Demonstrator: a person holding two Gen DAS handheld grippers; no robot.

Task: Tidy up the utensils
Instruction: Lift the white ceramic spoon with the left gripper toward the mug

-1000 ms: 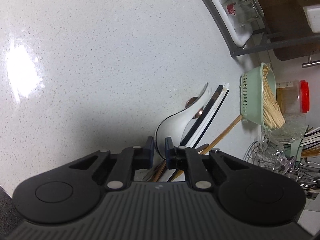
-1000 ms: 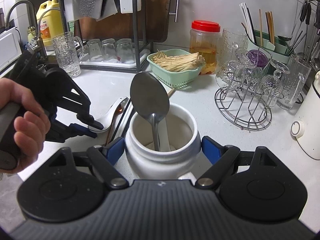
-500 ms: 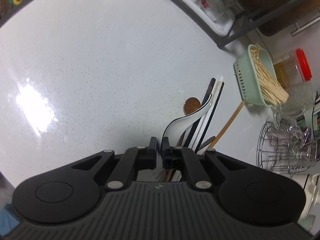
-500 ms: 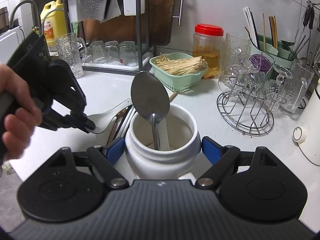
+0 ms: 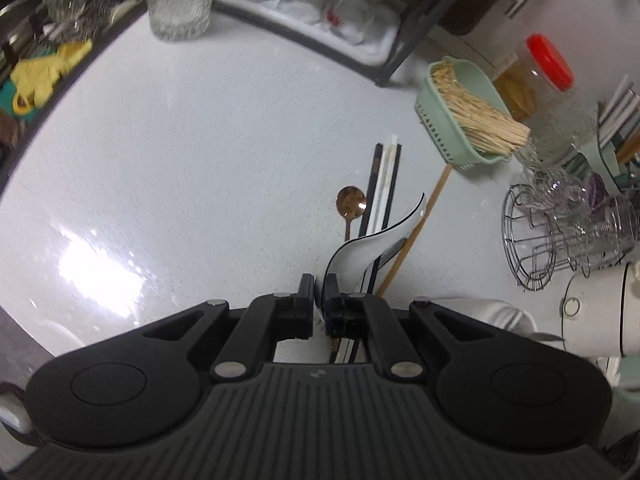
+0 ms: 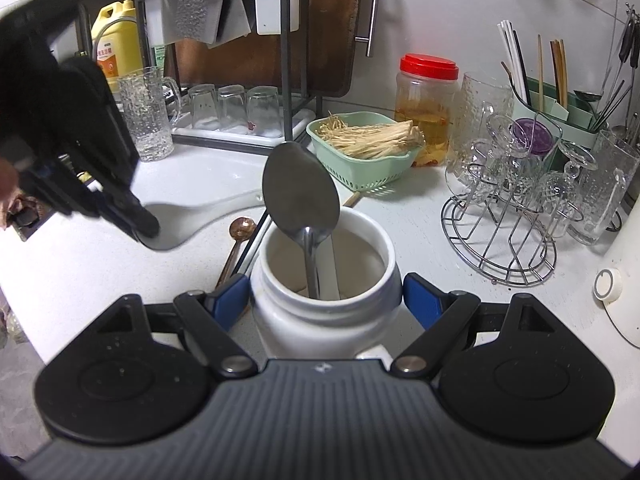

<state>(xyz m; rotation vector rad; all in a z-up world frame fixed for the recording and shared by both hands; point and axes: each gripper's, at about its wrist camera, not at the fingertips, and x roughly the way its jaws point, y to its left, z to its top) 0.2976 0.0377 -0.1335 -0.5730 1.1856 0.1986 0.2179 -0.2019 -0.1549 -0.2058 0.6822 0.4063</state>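
Observation:
My left gripper [image 5: 319, 284] is shut on the bowl end of a white ceramic spoon [image 5: 372, 248], held in the air above the counter. In the right wrist view that spoon [image 6: 188, 216] hangs from the left gripper [image 6: 146, 228] to the left of the jar. My right gripper [image 6: 326, 300] has its blue pads against both sides of a white jar [image 6: 320, 328]. A metal spoon [image 6: 300, 188] stands in the jar, bowl up. On the counter lie a copper spoon [image 5: 351, 202], black and white chopsticks [image 5: 384, 184] and a wooden stick [image 5: 424, 220].
A green basket of enoki mushrooms [image 6: 372, 168] and a red-lidded jar [image 6: 426, 100] stand behind the white jar. A wire rack of glasses [image 6: 508, 216] is at the right, a dish rack with tumblers [image 6: 232, 108] and a glass mug [image 6: 146, 116] at the back left.
The left gripper closed on the white spoon, rolled, and rose with it off the counter. The right gripper and the jar have stayed put.

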